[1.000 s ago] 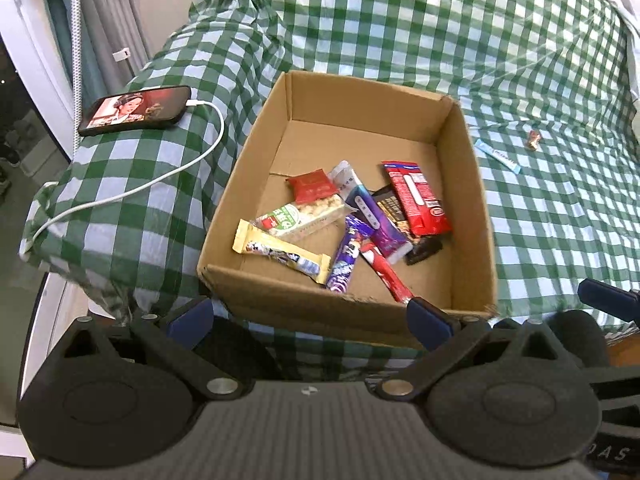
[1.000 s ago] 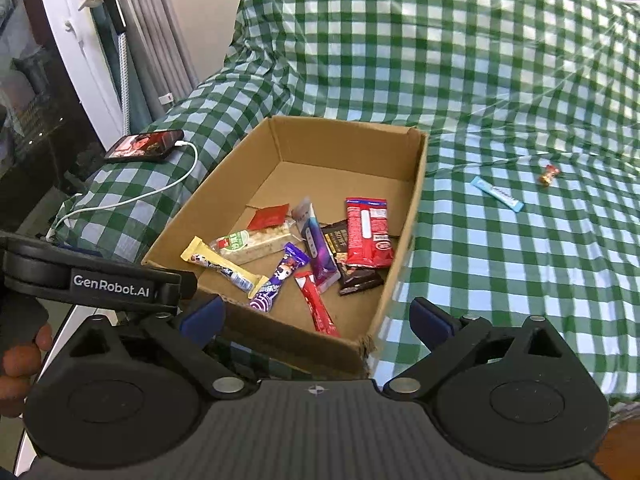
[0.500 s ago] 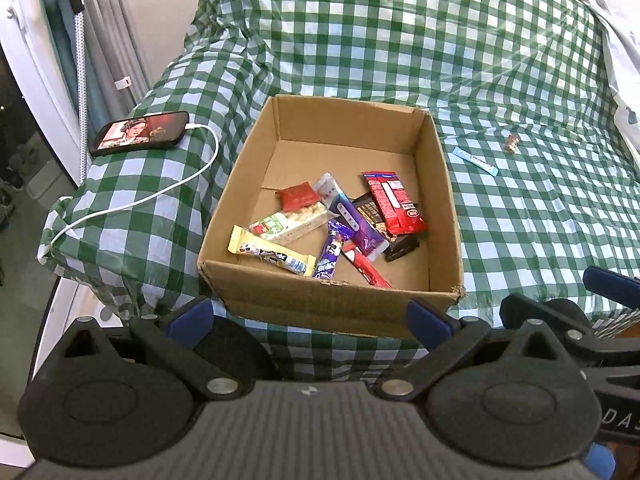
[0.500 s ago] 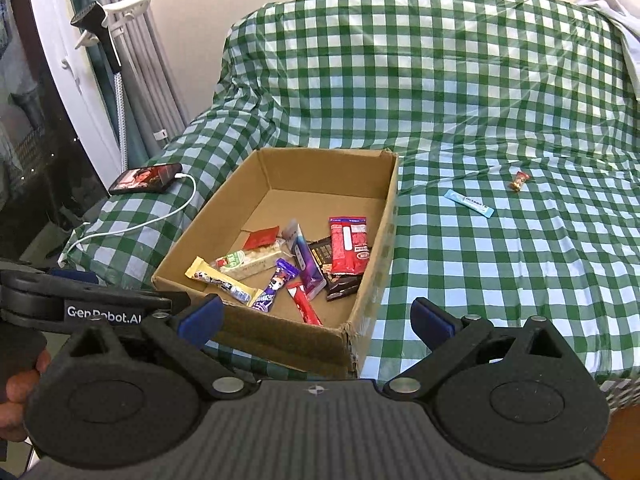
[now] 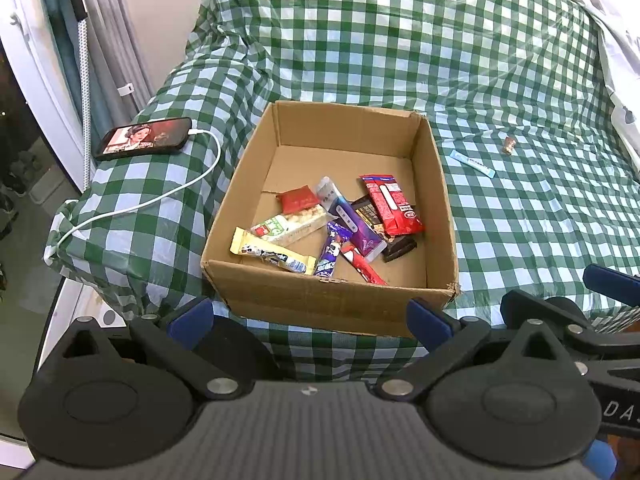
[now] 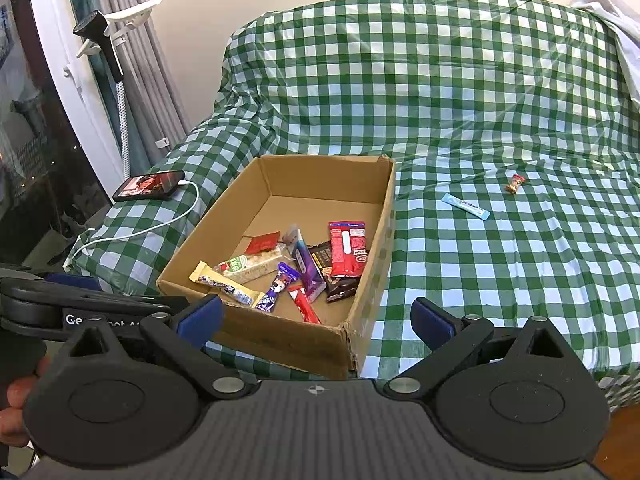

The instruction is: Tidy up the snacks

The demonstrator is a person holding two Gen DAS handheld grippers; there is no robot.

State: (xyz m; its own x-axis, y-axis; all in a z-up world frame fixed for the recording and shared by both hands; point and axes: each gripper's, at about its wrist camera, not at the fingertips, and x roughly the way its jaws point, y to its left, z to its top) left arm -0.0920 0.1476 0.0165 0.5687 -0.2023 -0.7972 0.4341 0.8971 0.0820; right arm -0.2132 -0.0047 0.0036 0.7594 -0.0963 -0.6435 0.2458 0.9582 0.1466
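Observation:
An open cardboard box [image 5: 328,300] [image 6: 372,276] sits on a green checked cloth and holds several snack bars, among them a red pack [image 5: 390,204] [image 6: 347,248] and a yellow bar [image 5: 268,255] [image 6: 224,286]. A light blue stick [image 5: 472,163] [image 6: 466,206] and a small wrapped candy [image 5: 509,145] [image 6: 516,182] lie on the cloth to the right of the box. My left gripper [image 5: 310,320] is open and empty, in front of the box's near wall. My right gripper [image 6: 316,316] is open and empty, near the box's front right corner.
A phone [image 5: 146,142] [image 6: 149,186] with a lit screen lies left of the box, its white cable [image 5: 160,196] trailing over the cloth's edge. Curtains and a window frame [image 6: 80,92] stand at the left. White fabric [image 5: 616,40] lies at the far right.
Both grippers have pulled back and up from the box, so it looks smaller and more of the cloth shows. Both stay open. The snacks have not moved.

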